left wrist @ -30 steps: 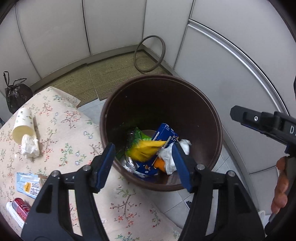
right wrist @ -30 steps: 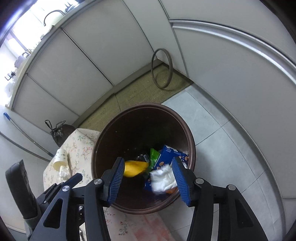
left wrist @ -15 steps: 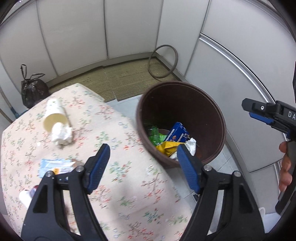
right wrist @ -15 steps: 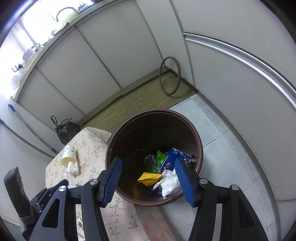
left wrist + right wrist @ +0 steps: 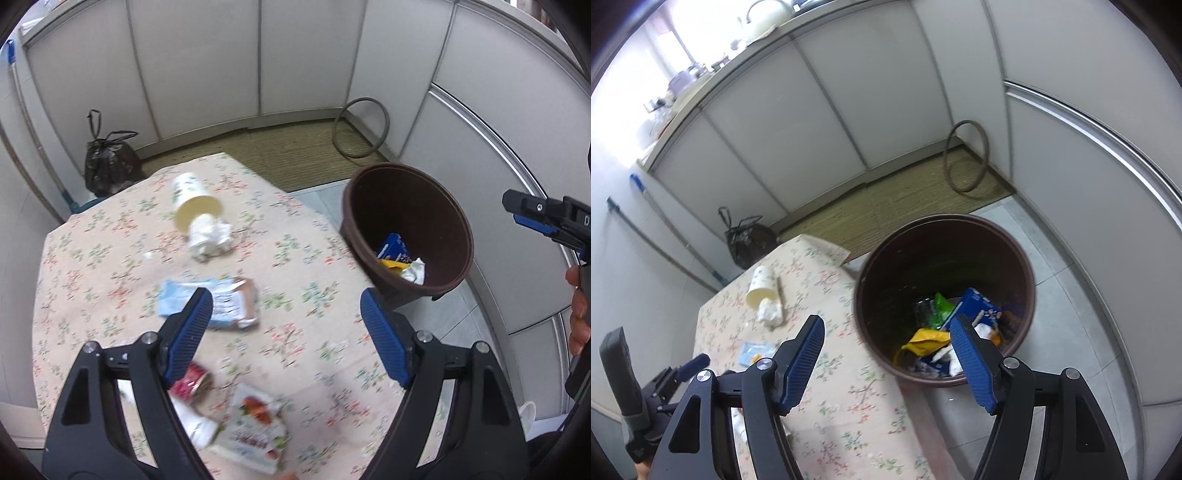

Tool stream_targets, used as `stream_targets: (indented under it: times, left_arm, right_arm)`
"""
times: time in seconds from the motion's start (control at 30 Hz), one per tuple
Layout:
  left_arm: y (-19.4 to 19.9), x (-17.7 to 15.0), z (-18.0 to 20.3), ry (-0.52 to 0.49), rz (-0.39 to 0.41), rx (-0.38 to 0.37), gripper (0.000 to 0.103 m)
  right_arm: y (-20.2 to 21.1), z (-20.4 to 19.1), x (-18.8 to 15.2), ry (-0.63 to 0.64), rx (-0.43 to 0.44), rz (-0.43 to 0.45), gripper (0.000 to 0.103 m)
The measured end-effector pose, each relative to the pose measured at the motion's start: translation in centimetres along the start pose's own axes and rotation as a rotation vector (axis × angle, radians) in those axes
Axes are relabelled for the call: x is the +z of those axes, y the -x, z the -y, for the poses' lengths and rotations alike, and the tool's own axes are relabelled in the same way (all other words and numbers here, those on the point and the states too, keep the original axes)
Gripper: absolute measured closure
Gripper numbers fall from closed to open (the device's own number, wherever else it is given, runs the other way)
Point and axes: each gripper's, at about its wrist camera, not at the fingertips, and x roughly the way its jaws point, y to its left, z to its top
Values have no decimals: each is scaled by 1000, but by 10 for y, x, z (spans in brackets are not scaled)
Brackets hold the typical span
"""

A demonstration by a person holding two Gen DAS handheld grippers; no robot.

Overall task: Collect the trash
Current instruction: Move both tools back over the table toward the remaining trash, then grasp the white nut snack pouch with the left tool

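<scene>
Trash on table; left tool above, spread empty.

Almost no print can be read; a single white letter "D" is seen on the black body of the right gripper, at the 3 o'clock edge of the left wrist view. Printed lines on the pale blue packet near the centre are blurred beyond reading; lettering on the white pouch at 6 o'clock and on the blue box inside the bin is likewise illegible.
</scene>
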Motion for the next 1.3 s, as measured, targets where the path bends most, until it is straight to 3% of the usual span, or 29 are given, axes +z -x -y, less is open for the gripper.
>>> stream_targets:
  times: [0.23,0.4,0.57,0.73,0.8,0.93,1.0,1.3]
  left_arm:
    - [15,-23,-39,48,-24,14,19]
    - [12,-50,-65,90,-104,13,19]
    - [8,-79,-70,51,-170,-14,19]
    - [-1,-101,-61,-36,-210,-91,19]
    - [-11,-104,-53,-77,-228,-118,22]
    - [-37,-103,-39,-108,-296,-153,40]
    - [-53,-103,-35,-115,-335,-141,44]
    - [-107,-112,-34,-90,-474,-48,45]
  right_arm:
    - [-12,-40,-12,73,20,-52,31]
    - [-21,-64,-24,118,26,-89,31]
    - [-33,-85,-43,182,24,-158,30]
    - [-41,-99,-64,255,11,-216,30]
    - [-45,-101,-71,271,13,-236,30]
    - [-49,-101,-77,289,-7,-253,30]
    - [-49,-99,-78,287,-10,-255,30]
    - [-55,-86,-81,282,-37,-277,30]
